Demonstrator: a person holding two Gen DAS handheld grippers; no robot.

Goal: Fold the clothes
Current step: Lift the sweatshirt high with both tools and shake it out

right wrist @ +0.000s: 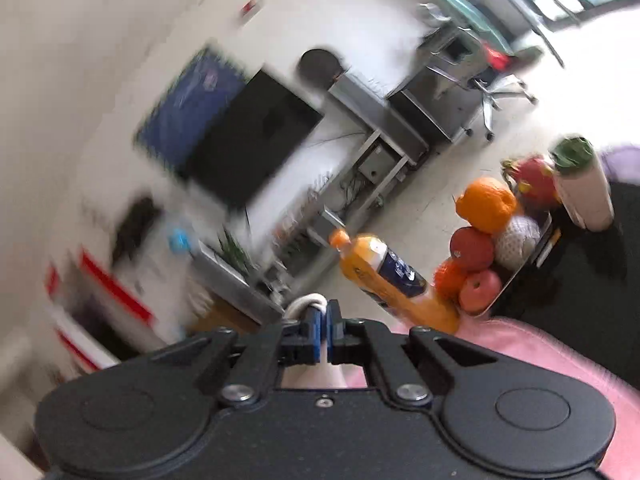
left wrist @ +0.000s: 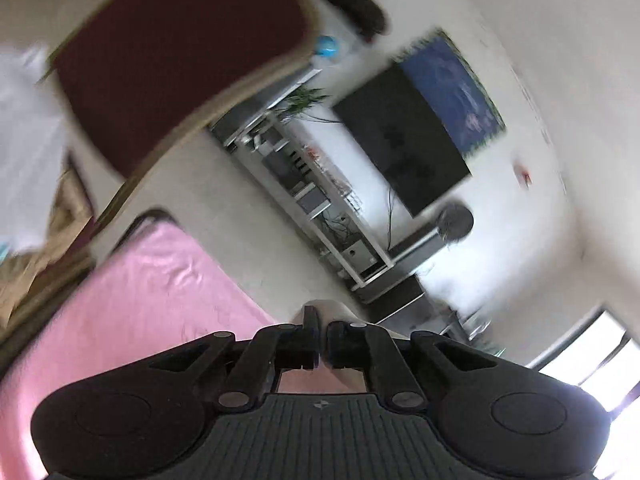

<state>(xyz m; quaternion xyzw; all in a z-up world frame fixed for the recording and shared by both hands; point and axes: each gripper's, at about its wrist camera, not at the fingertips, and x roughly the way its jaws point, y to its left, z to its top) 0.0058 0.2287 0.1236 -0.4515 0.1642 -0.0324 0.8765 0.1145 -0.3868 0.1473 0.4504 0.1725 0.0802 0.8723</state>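
The views are tilted and blurred. My left gripper [left wrist: 322, 344] is shut, and a pale fold of the garment [left wrist: 340, 312] pokes out past its fingertips. Beneath it and to the left lies the pink table cover [left wrist: 140, 300]. In the right wrist view my right gripper [right wrist: 323, 328] is shut on a white fold of the garment [right wrist: 306, 303]. The fold bulges above the blue pads [right wrist: 316, 326] and hangs down under them. The pink cover [right wrist: 520, 344] shows at the lower right. Both grippers point out into the room, above the table. The remainder of the garment is hidden.
An orange juice bottle [right wrist: 384, 276] and a tray [right wrist: 516, 276] of fruit stand beyond the right gripper on the table. A maroon chair seat [left wrist: 180, 52] stands past the pink cover on the left. Across the floor are a television [left wrist: 404, 140] and a shelf unit [left wrist: 320, 200].
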